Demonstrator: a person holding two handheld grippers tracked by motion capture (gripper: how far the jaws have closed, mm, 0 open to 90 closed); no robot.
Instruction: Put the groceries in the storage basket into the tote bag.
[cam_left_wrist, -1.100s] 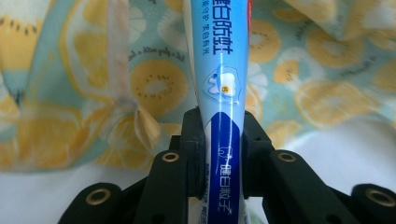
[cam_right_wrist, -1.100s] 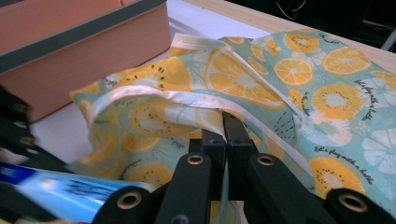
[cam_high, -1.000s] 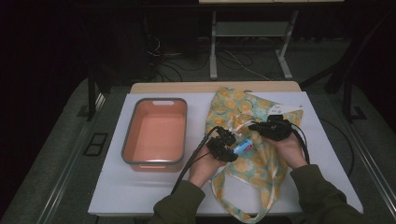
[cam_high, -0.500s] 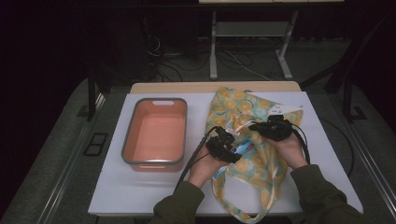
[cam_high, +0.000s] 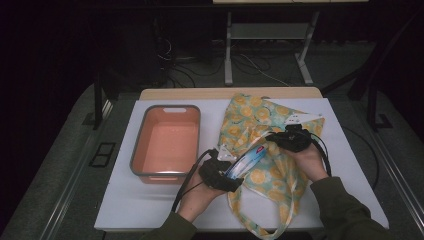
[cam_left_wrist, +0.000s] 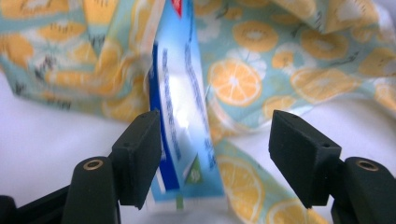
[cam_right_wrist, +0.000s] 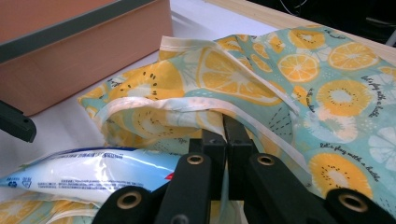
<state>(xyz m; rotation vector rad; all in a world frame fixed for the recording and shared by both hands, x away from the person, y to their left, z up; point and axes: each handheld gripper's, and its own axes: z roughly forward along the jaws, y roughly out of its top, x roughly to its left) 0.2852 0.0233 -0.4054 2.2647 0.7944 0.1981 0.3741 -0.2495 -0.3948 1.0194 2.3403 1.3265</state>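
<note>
One fruit-print cloth bag (cam_high: 260, 135), one blue-and-white packet (cam_high: 246, 161), one orange tub (cam_high: 167, 142) (grey-rimmed), two tongs, one white counter (cam_high: 350, 165)

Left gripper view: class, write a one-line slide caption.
Open left gripper, jaws just widened, around a blue-and-white plastic packet lying on the orange-slice-print cloth tote bag.

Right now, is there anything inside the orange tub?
No, the orange tub is bare inside in the high view; the blue and white packet lies on the fruit-print bag.

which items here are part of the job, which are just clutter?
In the job: blue-white packet between the open left tool; fruit-print bag, its edge pinched by the shut right tool; likely the orange bin.
Clutter: floor cables; metal stand.
</note>
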